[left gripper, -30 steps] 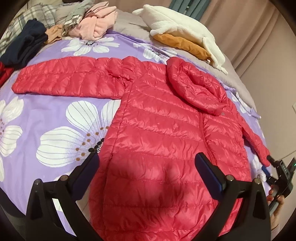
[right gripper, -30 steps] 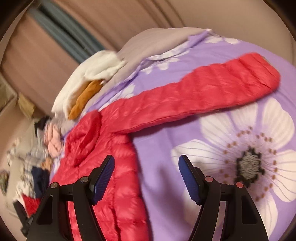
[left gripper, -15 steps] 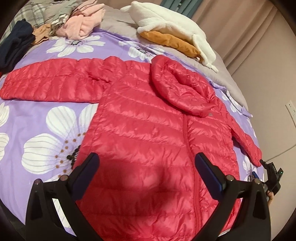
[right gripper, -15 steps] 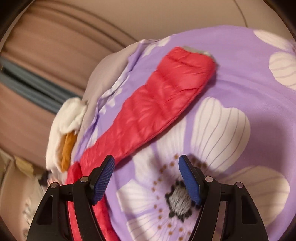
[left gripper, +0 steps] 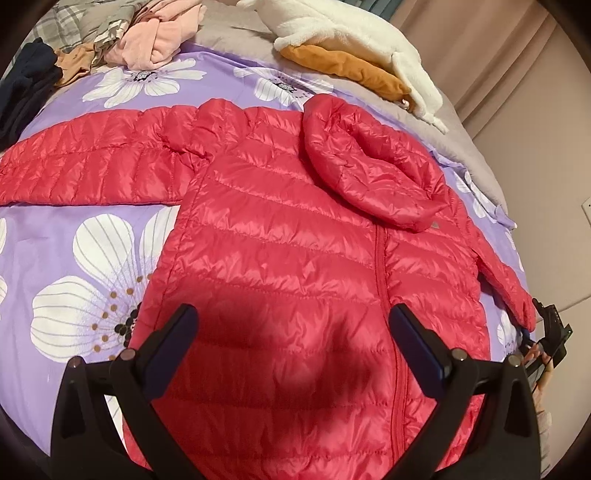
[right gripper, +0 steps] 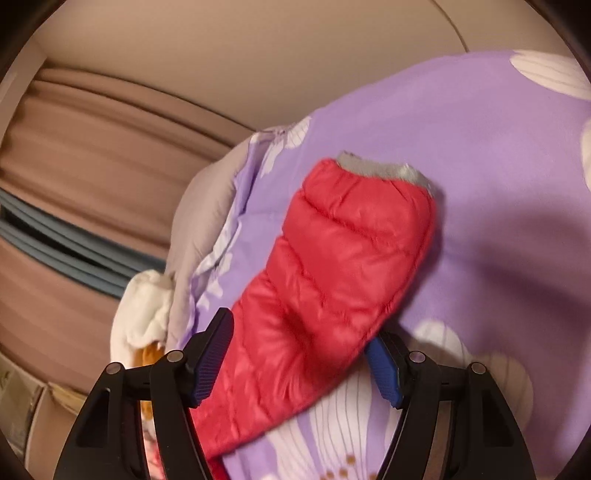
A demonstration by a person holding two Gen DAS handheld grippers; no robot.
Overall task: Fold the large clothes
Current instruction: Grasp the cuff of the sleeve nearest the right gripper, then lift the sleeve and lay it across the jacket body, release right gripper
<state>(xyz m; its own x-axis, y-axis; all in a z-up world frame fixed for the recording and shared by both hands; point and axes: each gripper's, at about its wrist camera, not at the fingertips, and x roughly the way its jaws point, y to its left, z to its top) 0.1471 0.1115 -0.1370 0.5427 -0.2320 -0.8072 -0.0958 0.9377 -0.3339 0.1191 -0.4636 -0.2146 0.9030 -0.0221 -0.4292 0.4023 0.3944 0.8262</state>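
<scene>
A red puffer jacket [left gripper: 288, 236] lies spread front up on the purple flowered bedsheet [left gripper: 74, 229], hood [left gripper: 373, 173] folded down over the chest and one sleeve [left gripper: 85, 162] stretched out to the left. My left gripper [left gripper: 291, 314] hovers open over the jacket's lower body, with nothing between its fingers. The other sleeve [right gripper: 343, 258], with grey lining at its cuff [right gripper: 384, 171], lies between the fingers of my right gripper [right gripper: 299, 332]. Its jaws are closing around the sleeve. In the left wrist view the right gripper [left gripper: 552, 332] shows at that cuff, by the bed's right edge.
Loose clothes are piled at the back: a pink garment [left gripper: 159, 37], a navy one [left gripper: 26, 81], a white fleece [left gripper: 351, 33] over an orange piece [left gripper: 347, 66]. A wall and curtains [right gripper: 92, 147] stand close behind the bed's right side.
The right gripper rolled and came down onto the sleeve near its cuff, so the sleeve now lies between its narrower jaws. The left gripper drifted right over the jacket body, still open.
</scene>
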